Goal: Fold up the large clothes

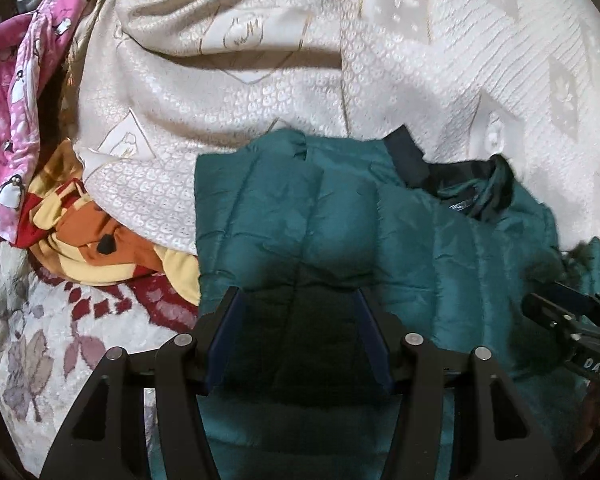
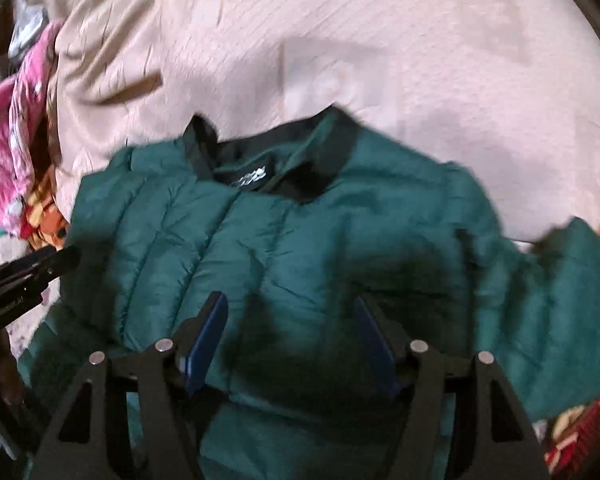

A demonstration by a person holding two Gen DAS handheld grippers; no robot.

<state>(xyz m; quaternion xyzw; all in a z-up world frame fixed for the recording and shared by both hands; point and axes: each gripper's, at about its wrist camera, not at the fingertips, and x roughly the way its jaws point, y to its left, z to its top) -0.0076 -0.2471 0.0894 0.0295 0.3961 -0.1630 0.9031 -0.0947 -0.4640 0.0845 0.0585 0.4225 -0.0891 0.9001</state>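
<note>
We see a green padded jacket (image 1: 340,216) lying on a cream patterned bedspread (image 1: 284,80), with its black collar (image 1: 432,168) at the far end and its body running toward us. In the right wrist view the jacket (image 2: 284,240) fills the middle of the picture, the collar (image 2: 268,168) is on the far side, and one green part spreads out to the right.

The left gripper (image 1: 298,332) is above the near part of the jacket. Its blue fingers (image 1: 228,340) stand apart, and we see only dark green fabric in the gap below them. We see no fabric pinched between them.

The right gripper (image 2: 294,336) is also above the near part of the jacket. Its blue fingers (image 2: 206,340) stand wide apart and grip nothing. This view is blurred.

Each gripper shows at the edge of the other's view: the right one at the right edge of the left wrist view, the left one at the left edge of the right wrist view.

To the left of the jacket lies a pile of other textiles: a pink cloth with penguins (image 1: 16,128) at the far left and an orange, yellow and red cloth (image 1: 100,240) nearer. A floral cover (image 1: 40,340) lies near left.
</note>
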